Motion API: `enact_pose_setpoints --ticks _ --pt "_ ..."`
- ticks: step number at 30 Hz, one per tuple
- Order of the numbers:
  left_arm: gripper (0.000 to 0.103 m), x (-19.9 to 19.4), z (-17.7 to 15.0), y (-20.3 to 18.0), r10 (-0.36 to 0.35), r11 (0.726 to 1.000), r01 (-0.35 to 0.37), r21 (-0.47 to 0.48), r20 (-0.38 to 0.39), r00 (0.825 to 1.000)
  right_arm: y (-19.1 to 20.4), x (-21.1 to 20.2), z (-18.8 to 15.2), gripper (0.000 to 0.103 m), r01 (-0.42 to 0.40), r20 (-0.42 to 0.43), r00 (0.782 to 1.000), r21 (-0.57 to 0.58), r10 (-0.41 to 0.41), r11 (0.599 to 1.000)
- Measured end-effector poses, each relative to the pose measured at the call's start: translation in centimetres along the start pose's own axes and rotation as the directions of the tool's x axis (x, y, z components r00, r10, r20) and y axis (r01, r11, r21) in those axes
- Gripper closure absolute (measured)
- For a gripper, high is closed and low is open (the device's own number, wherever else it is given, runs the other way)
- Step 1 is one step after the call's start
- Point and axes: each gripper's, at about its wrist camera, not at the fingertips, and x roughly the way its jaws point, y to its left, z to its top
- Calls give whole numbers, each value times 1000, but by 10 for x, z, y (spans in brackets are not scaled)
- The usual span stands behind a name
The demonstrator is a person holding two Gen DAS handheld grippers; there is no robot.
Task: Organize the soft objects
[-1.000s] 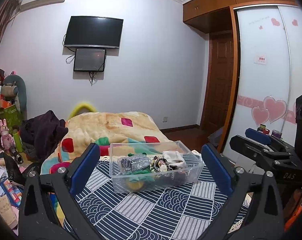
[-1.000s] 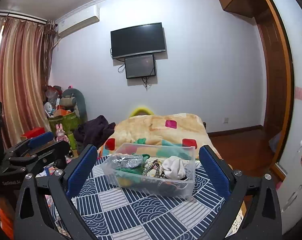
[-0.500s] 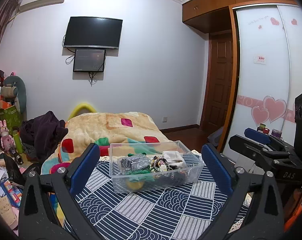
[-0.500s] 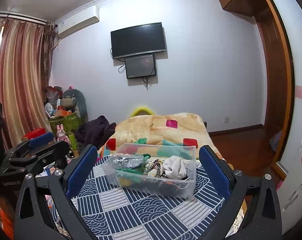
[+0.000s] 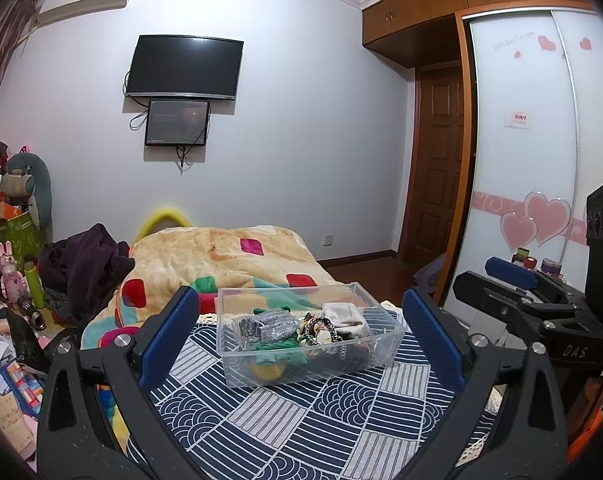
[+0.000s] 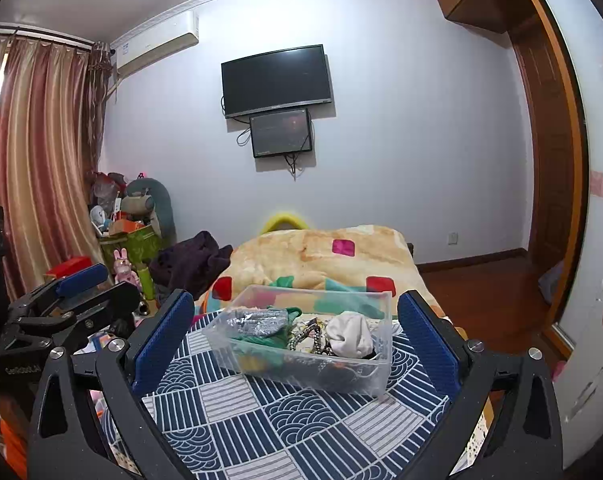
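Note:
A clear plastic bin [image 5: 385,344] [image 6: 377,372] stands on a table with a blue patterned cloth [image 5: 301,420] [image 6: 285,424]. In it lie soft things: a grey sparkly piece [image 5: 267,326] [image 6: 257,322], a green cloth [image 5: 277,346] [image 6: 257,340], a white cloth [image 5: 347,316] [image 6: 351,336] and a black-and-white braided piece [image 5: 319,326] [image 6: 307,334]. My left gripper [image 5: 301,336] is open and empty, held short of the bin. My right gripper [image 6: 295,332] is open and empty, also short of the bin. Each gripper shows at the edge of the other's view.
Behind the table lies a bed with a beige patterned blanket [image 5: 229,260] [image 6: 321,256] and a dark garment [image 5: 85,260] [image 6: 189,260]. Toys and clutter crowd the left side [image 5: 13,280]. A wardrobe with heart stickers [image 5: 533,200] stands right.

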Motion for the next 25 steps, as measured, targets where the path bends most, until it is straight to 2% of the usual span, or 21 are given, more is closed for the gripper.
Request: enact_pose_setpoints --ticks 9,25 --pt "0 2 1 7 -33 999 32 -35 -16 999 0 0 -1 1 -1 -1 1000 0 1 1000" --pt "0 3 0 4 -38 999 38 -33 -19 999 4 0 -3 1 -2 -8 1000 0 2 1000"
